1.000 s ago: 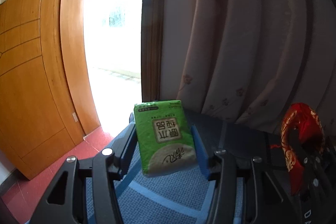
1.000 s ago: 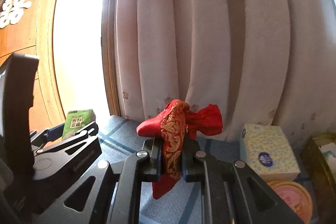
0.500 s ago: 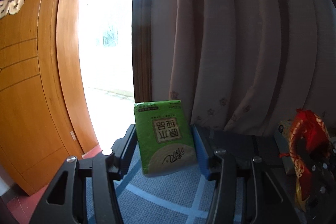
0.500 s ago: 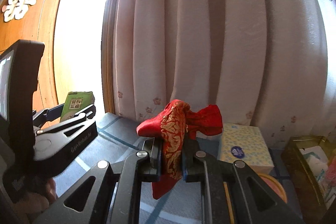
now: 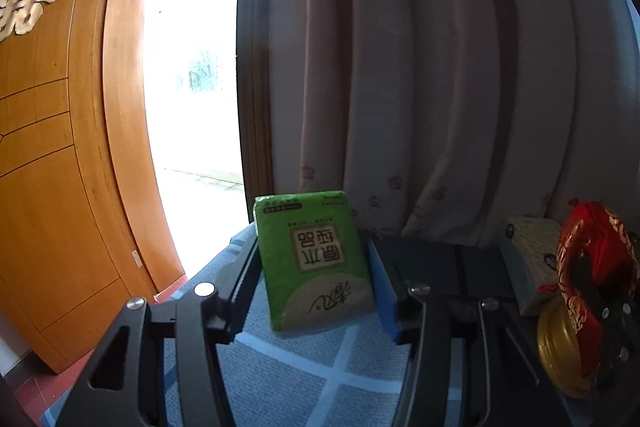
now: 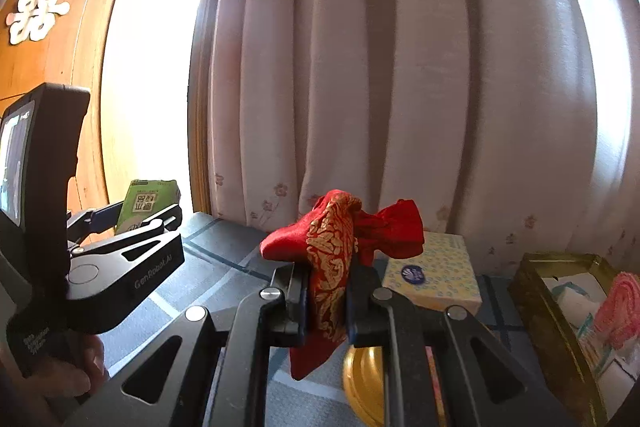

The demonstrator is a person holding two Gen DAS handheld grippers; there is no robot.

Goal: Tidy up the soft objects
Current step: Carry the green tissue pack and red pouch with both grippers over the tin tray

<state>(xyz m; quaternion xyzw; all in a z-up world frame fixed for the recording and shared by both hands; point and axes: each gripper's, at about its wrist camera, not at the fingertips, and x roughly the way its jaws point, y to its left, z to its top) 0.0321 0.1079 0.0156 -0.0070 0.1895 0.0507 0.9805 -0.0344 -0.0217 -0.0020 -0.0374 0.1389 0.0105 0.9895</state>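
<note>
My left gripper [image 5: 314, 267] is shut on a green tissue pack [image 5: 314, 259], held upright above the blue plaid table surface [image 5: 280, 379]. It also shows at the left of the right wrist view [image 6: 148, 205]. My right gripper [image 6: 328, 279] is shut on a red and gold cloth pouch [image 6: 332, 259], which hangs between the fingers. The pouch also shows at the right edge of the left wrist view [image 5: 592, 255].
A yellow patterned tissue box [image 6: 436, 275] lies beyond the right gripper, by the curtain [image 6: 400, 87]. A gold round tin [image 6: 364, 383] sits under the right gripper. A gold-rimmed tray [image 6: 560, 307] with papers stands at the right. A wooden door [image 5: 48, 167] is at the left.
Both grippers have swung to the right along the table while holding their objects. The tissue box, tin and tray have come further into view.
</note>
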